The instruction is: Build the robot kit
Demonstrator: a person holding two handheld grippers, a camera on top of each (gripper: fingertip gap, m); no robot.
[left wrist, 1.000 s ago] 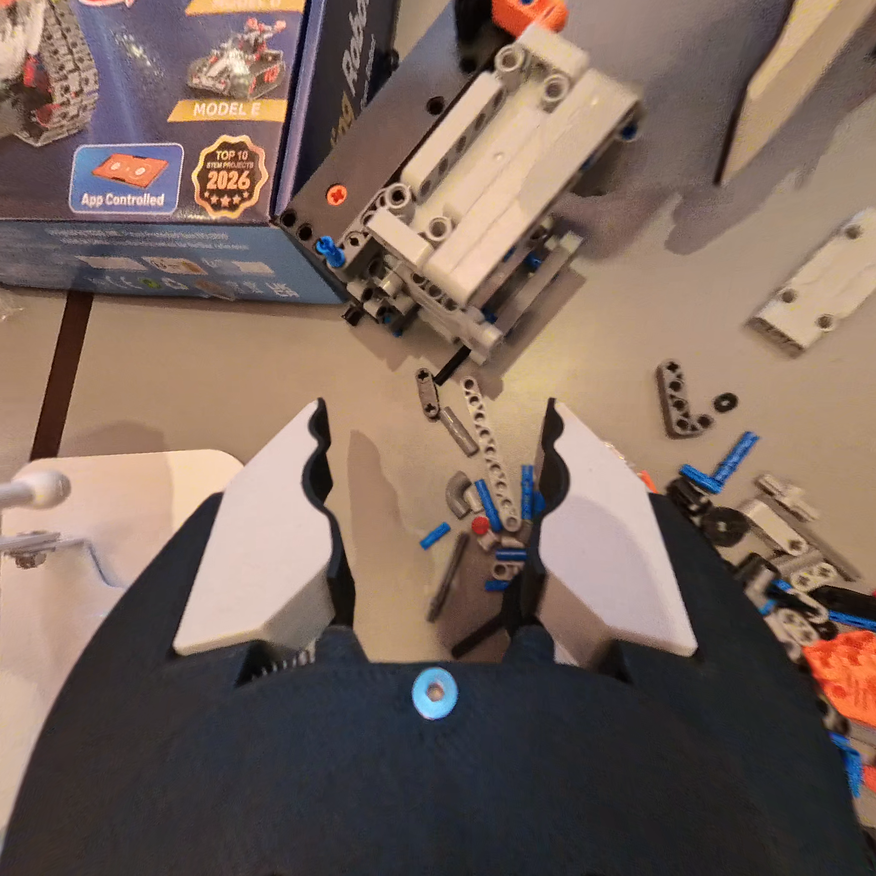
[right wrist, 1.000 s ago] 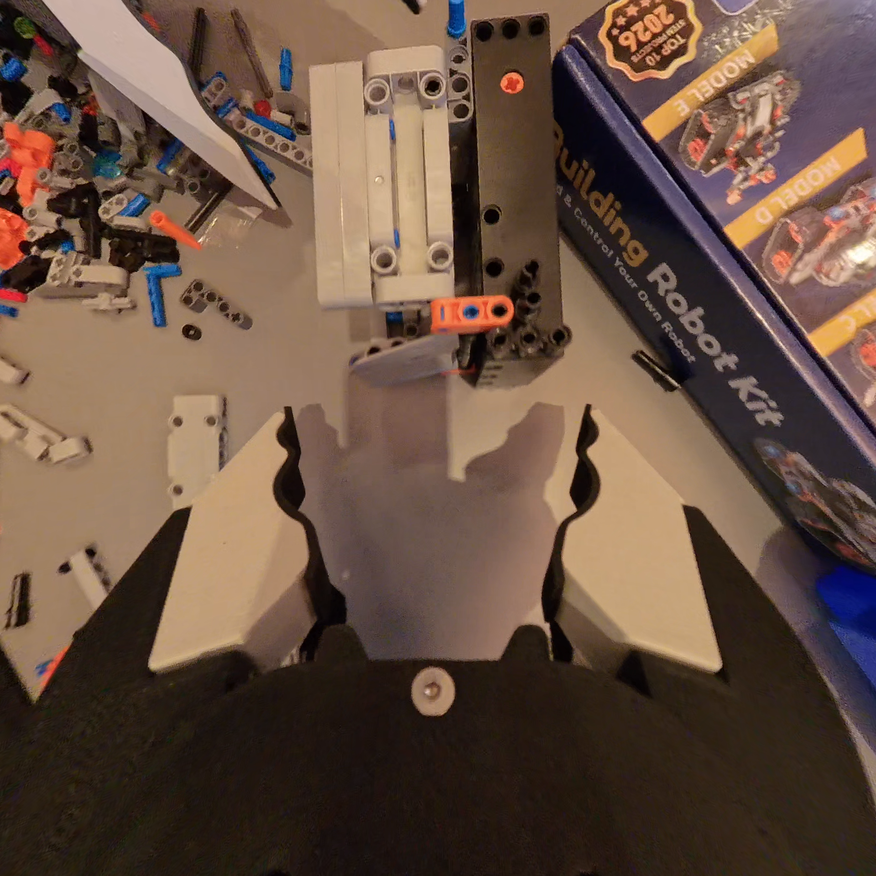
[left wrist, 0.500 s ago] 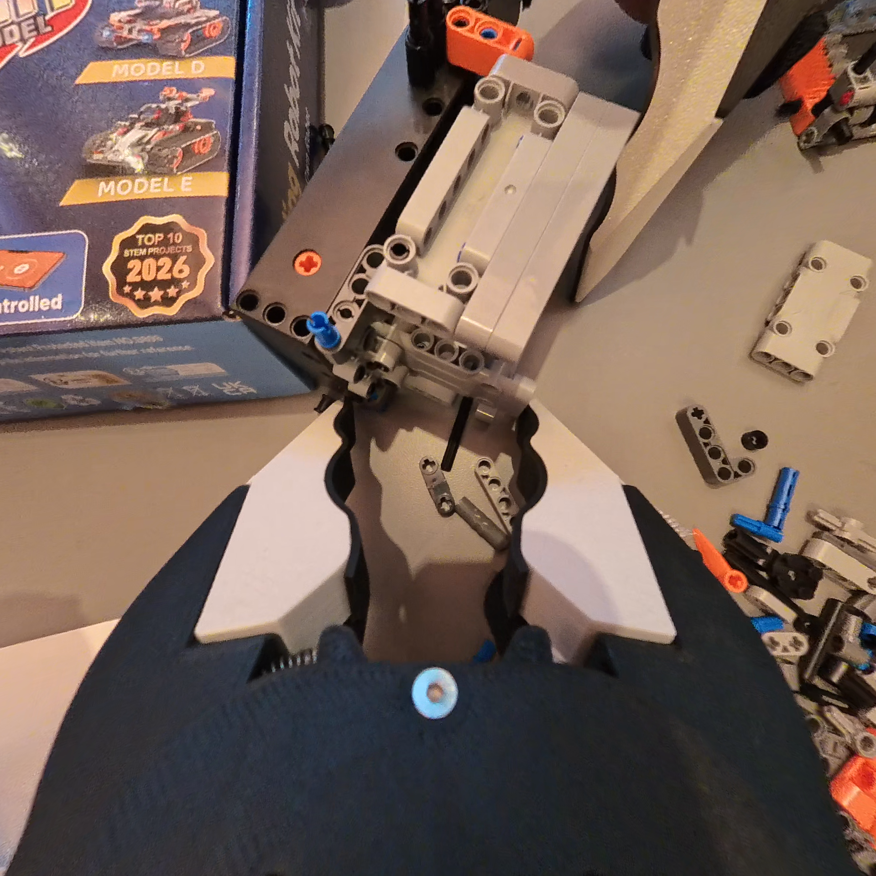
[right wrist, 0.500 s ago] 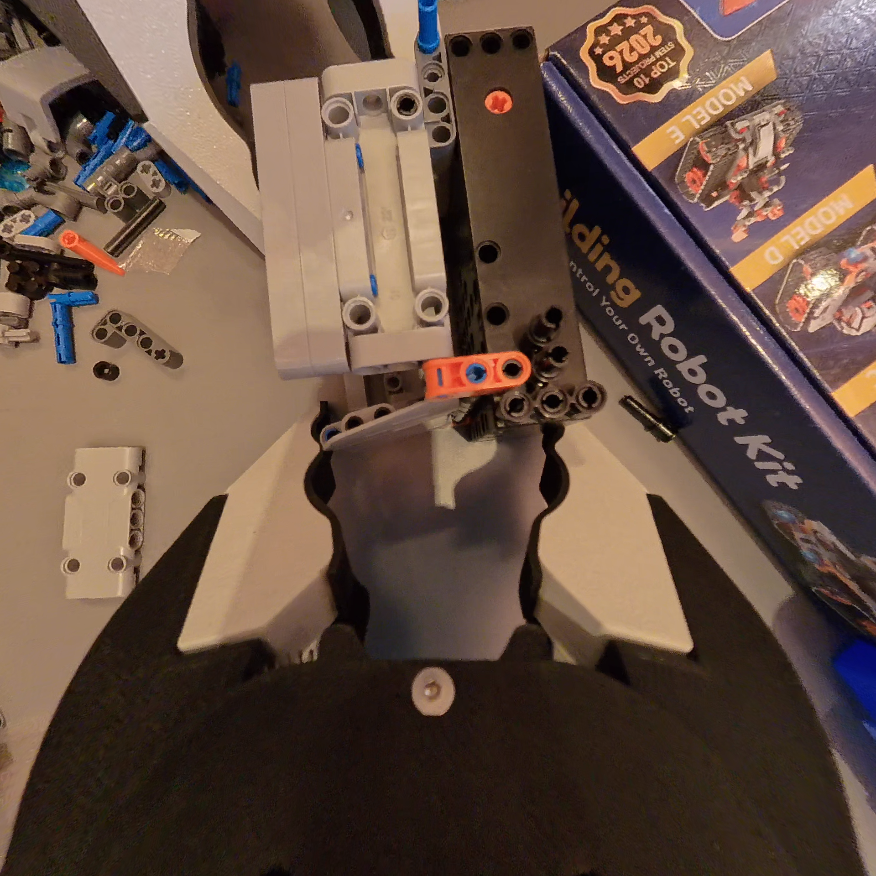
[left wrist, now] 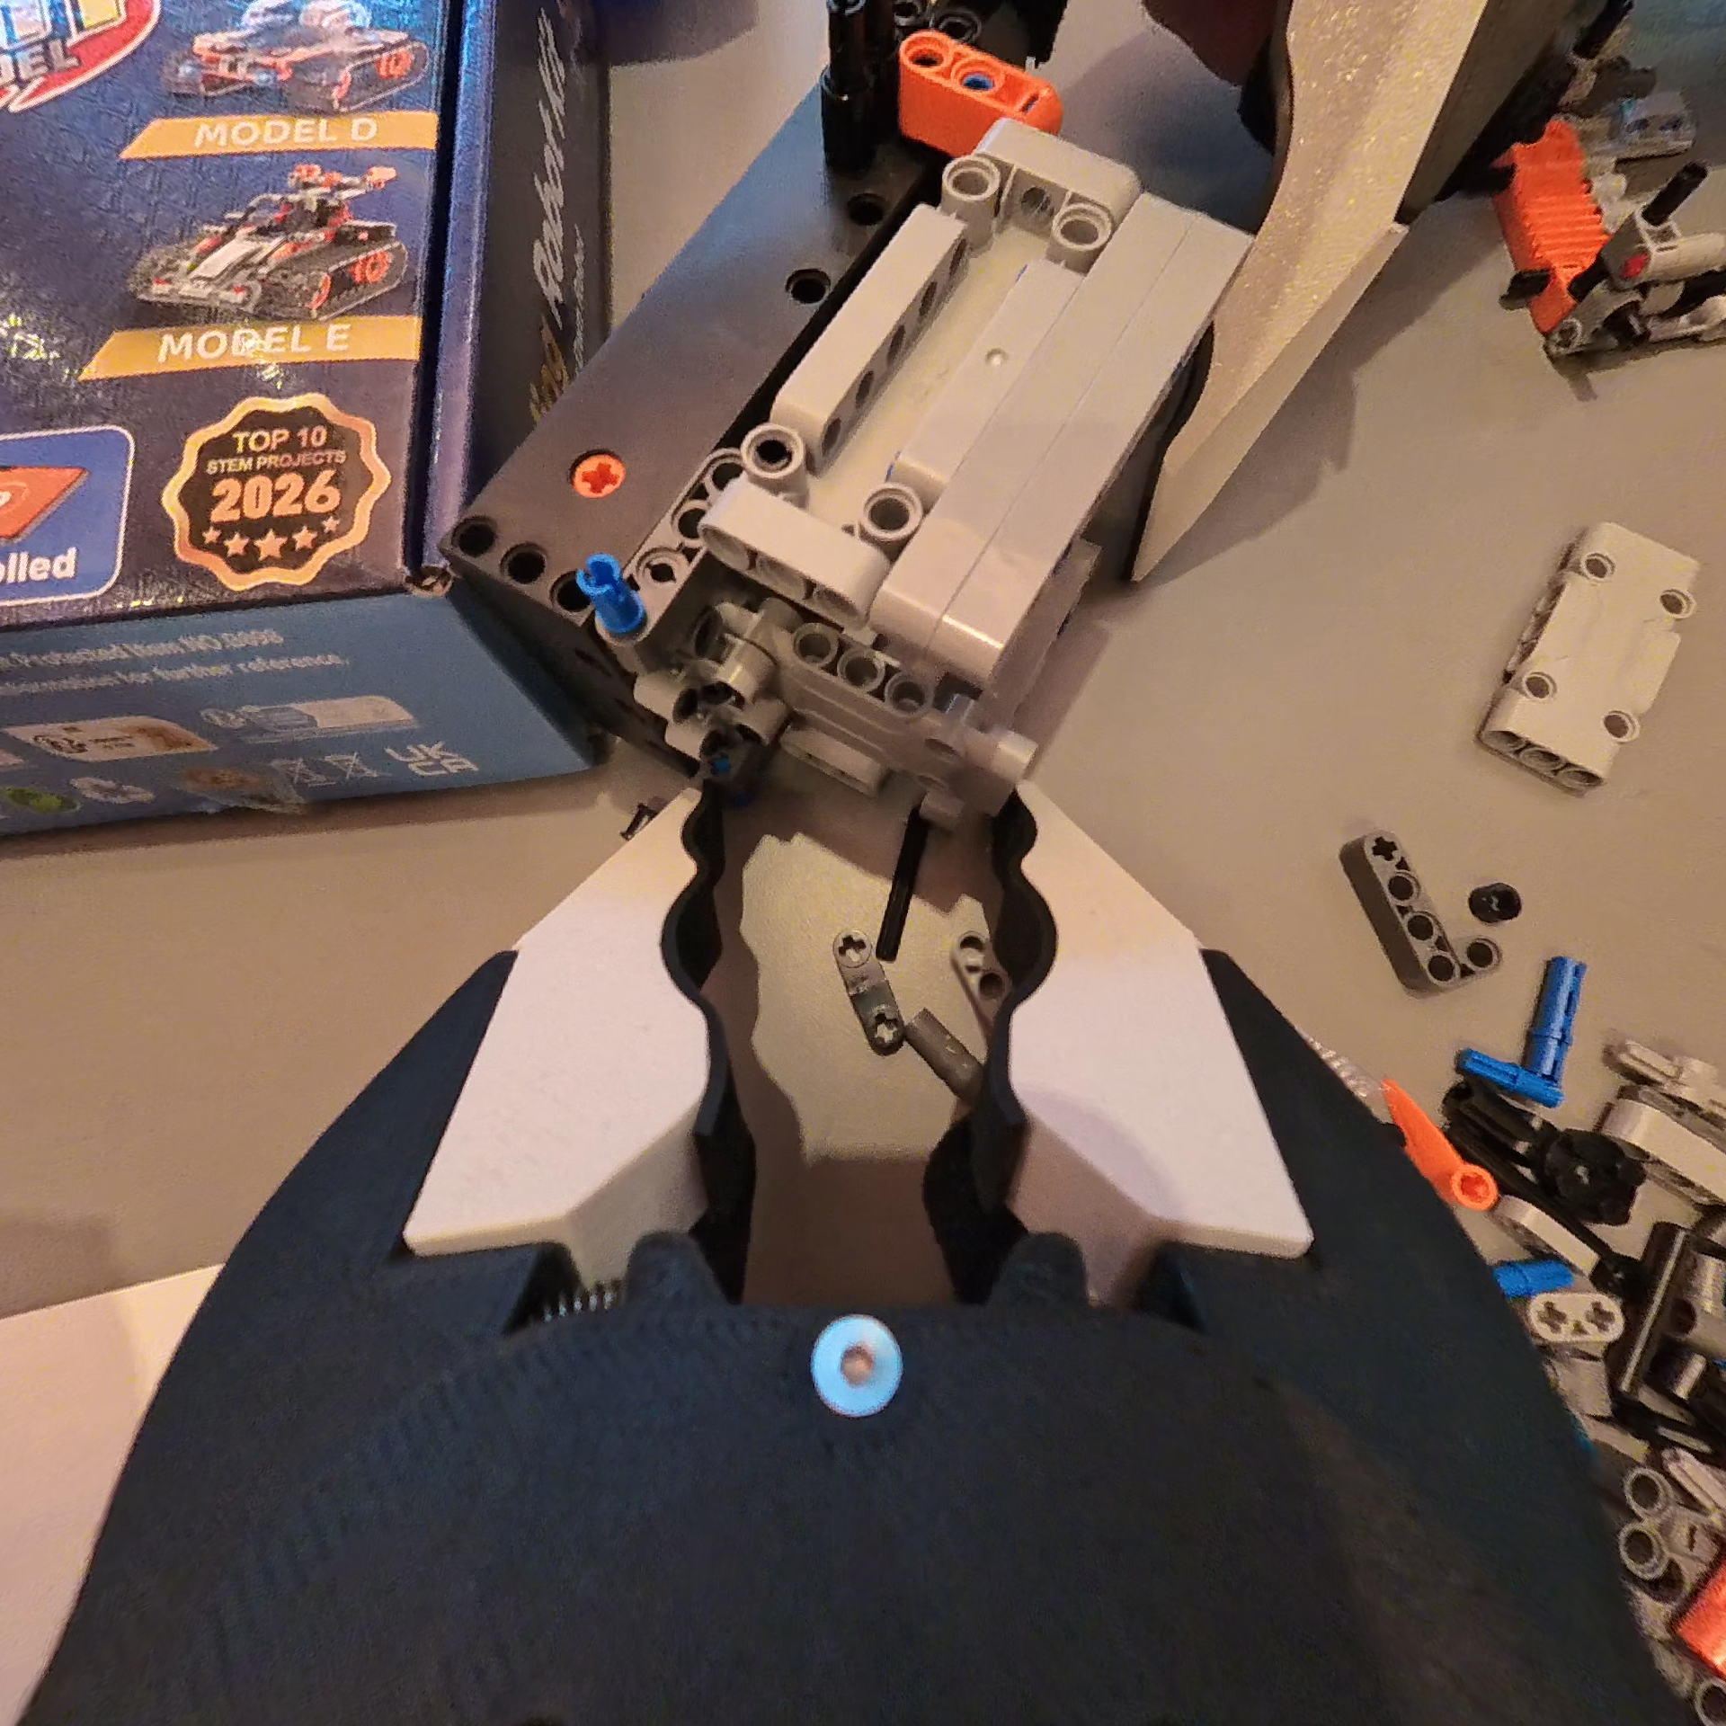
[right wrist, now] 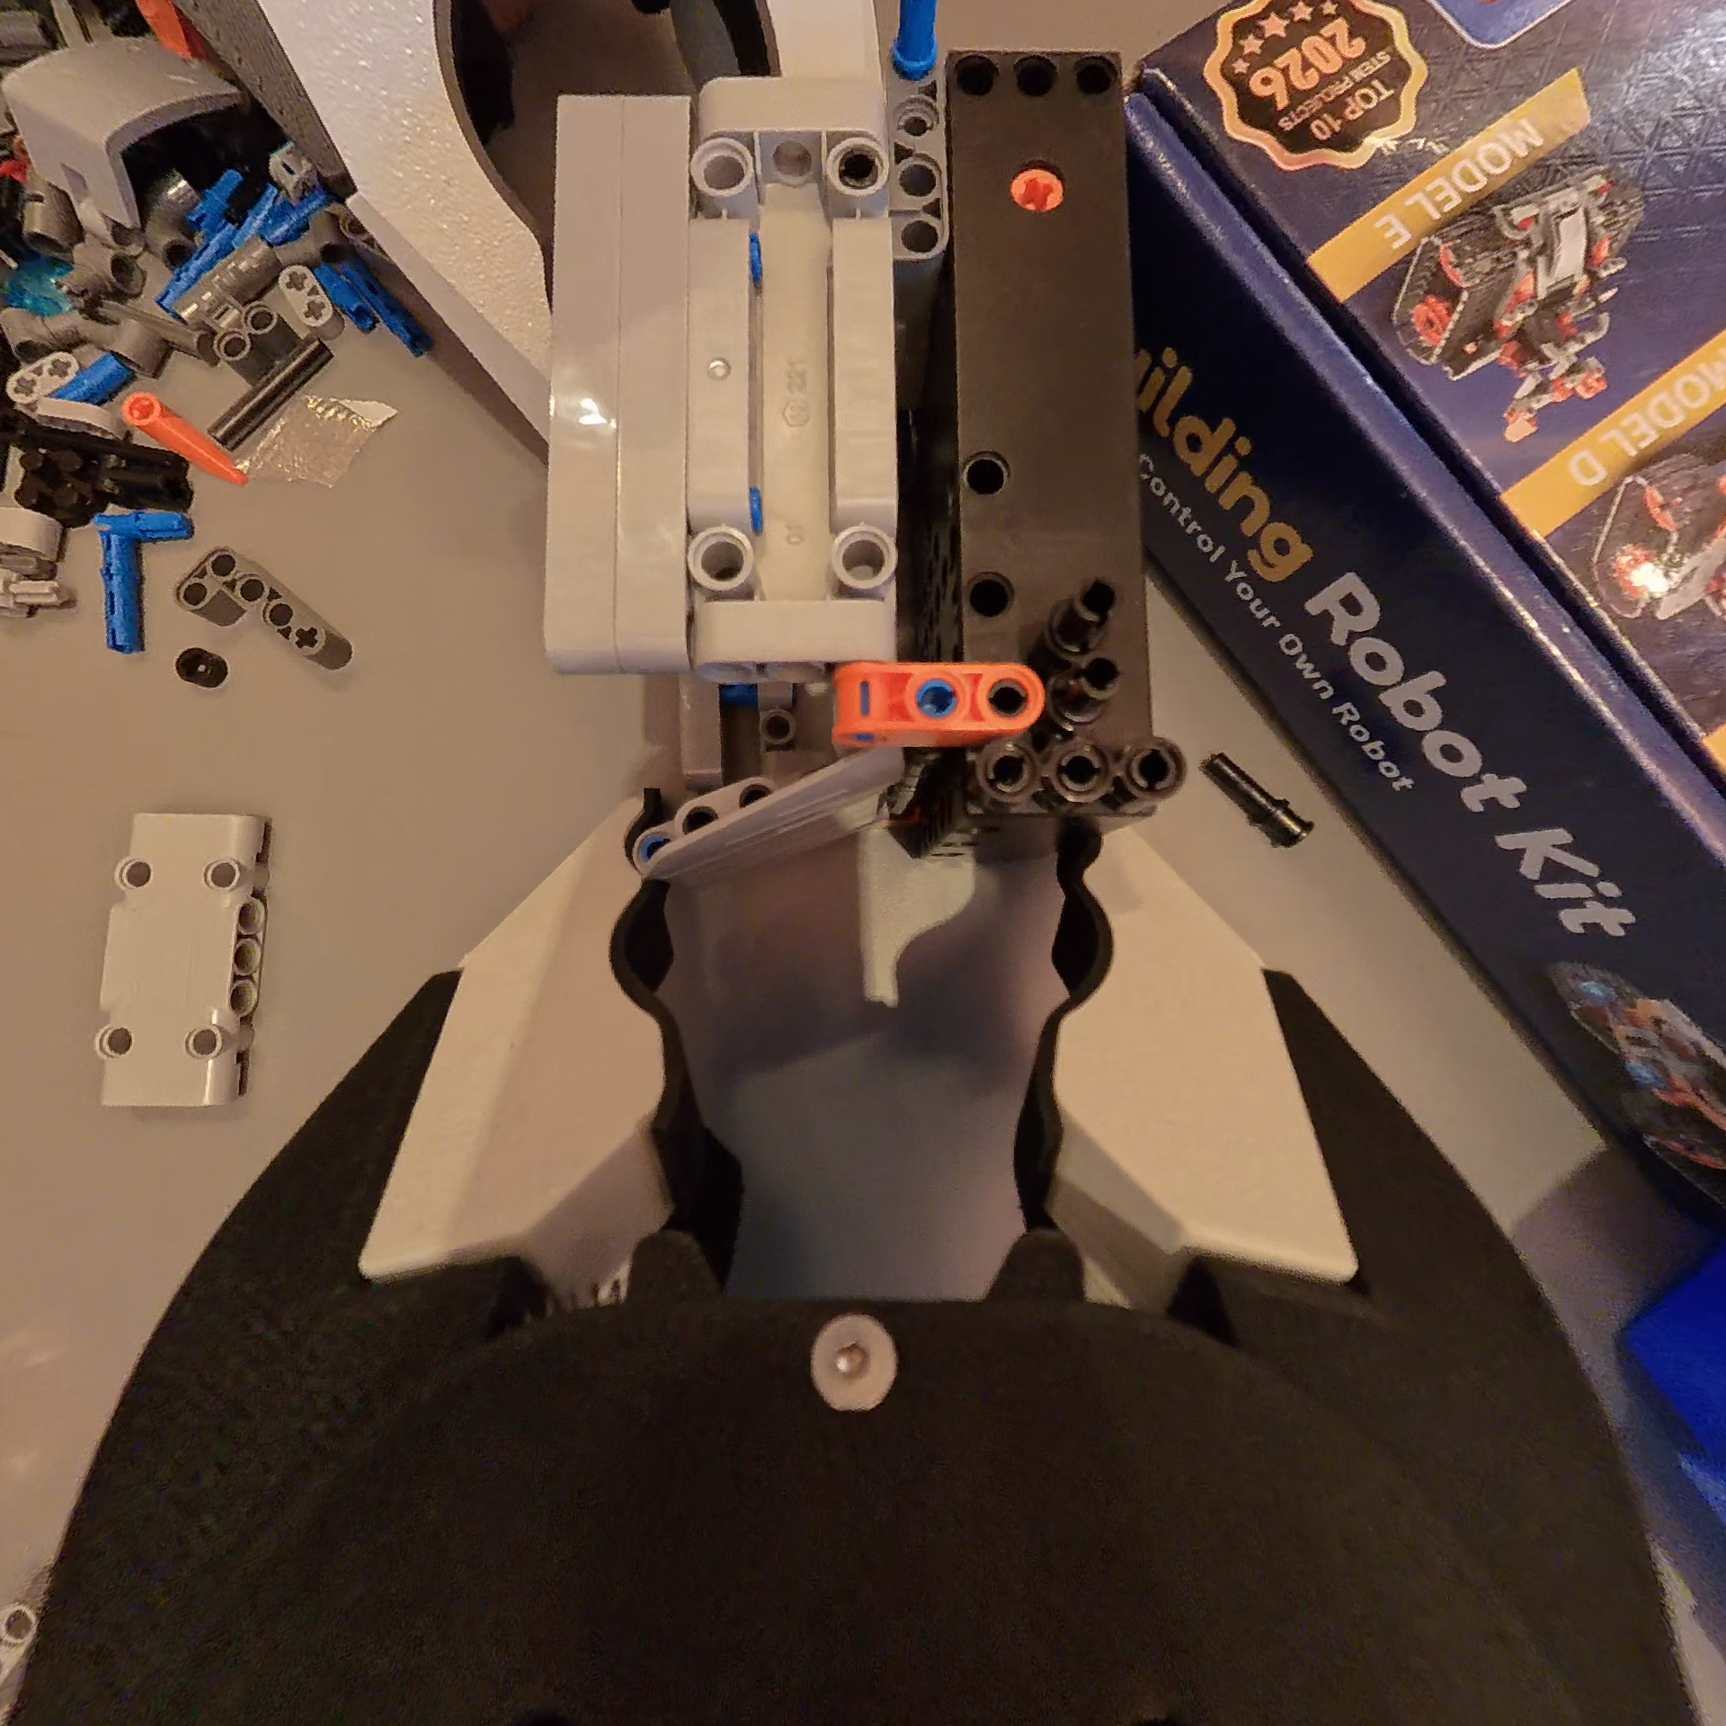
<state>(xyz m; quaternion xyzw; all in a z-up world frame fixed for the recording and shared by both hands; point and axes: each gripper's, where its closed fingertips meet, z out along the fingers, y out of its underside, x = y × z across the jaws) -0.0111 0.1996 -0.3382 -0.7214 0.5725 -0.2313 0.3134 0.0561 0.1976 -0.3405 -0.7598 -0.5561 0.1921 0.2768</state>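
Observation:
A brick assembly (left wrist: 981,420) of light grey beams joined to a long black block (left wrist: 672,374) lies on the grey table, with an orange beam (left wrist: 971,84) at its far end. My left gripper (left wrist: 855,813) has its jaws narrowed onto the assembly's near end, both tips touching it. A black axle and small dark links (left wrist: 873,990) lie between its fingers. In the right wrist view my right gripper (right wrist: 859,841) is closed on the opposite end of the assembly (right wrist: 654,374), below the orange beam (right wrist: 934,700). Each gripper's white finger shows in the other view.
A blue kit box (left wrist: 233,374) lies against the black block, also in the right wrist view (right wrist: 1401,467). Several loose parts (left wrist: 1541,1167) are heaped on the other side. A grey panel (left wrist: 1588,654), a dark L-beam (left wrist: 1410,915) and a black pin (right wrist: 1252,803) lie nearby. Across from one pair of fingers to the other is roughly 8 centimetres.
Both grippers moved forward to opposite ends of the assembly and their jaws narrowed until the tips met it. The assembly has stayed on the table.

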